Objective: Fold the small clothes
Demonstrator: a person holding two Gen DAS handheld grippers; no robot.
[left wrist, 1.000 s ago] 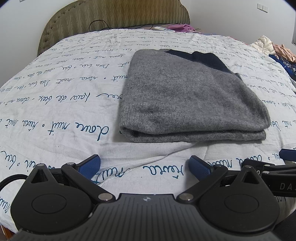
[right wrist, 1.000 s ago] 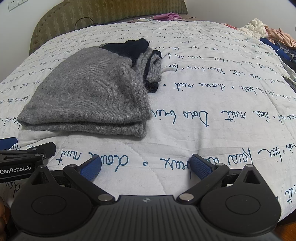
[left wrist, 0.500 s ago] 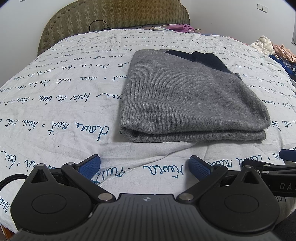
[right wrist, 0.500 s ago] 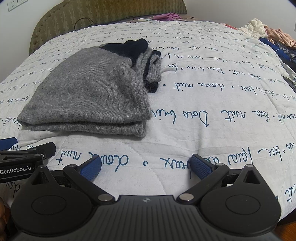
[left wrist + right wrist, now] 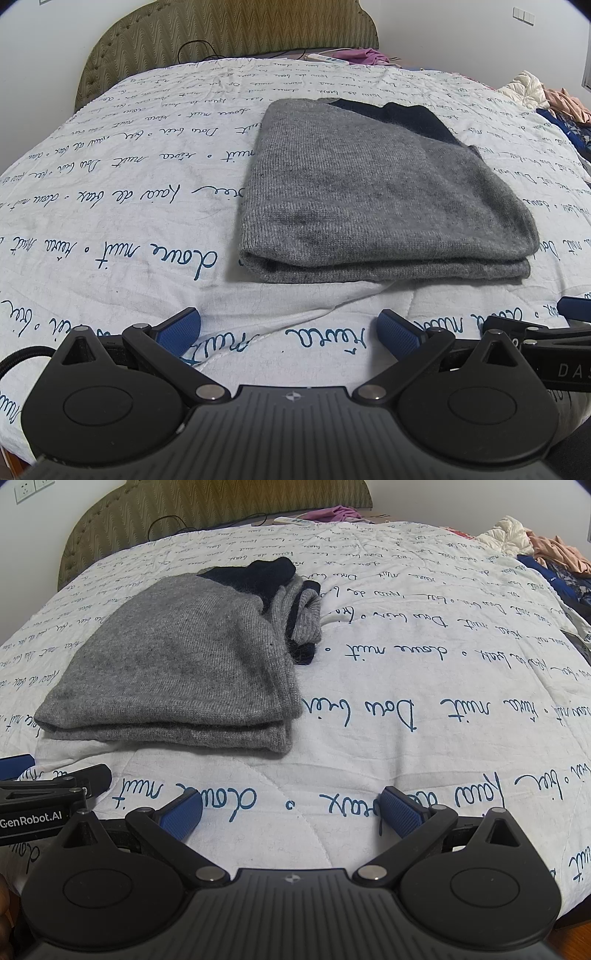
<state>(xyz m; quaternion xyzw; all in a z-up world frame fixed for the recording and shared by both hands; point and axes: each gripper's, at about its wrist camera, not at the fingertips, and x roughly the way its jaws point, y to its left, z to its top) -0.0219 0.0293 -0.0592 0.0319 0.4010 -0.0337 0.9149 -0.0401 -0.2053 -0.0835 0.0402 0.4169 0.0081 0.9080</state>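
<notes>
A: Is anything changing for us? We are looking at the same picture as a second ago: the grey sweater (image 5: 384, 206) is lying folded in the centre of the left wrist view, and neither of our tools is shifting.

B: Agreed, nothing is moving. We are holding the left gripper (image 5: 290, 330) low in the frame with its blue pads spread wide and nothing between them, and the right gripper (image 5: 291, 810) is sitting the same way, wide apart and empty. Both are resting near the sweater's front edge without touching it.

A: So we are judging this fold as finished, or nearly so?

B: Probably. The near edge is stacking in neat layers. In the right wrist view, though, a dark navy sleeve part (image 5: 299, 627) is bunching out at the sweater's upper right side, so we may be needing one more tuck.

A: Anything getting in our way?

B: Not really. The printed bedspread (image 5: 424, 657) is lying bare around the sweater. A heap of other clothes (image 5: 546, 550) is waiting at the upper right, well apart, and the headboard (image 5: 229, 33) is running along the top.
</notes>
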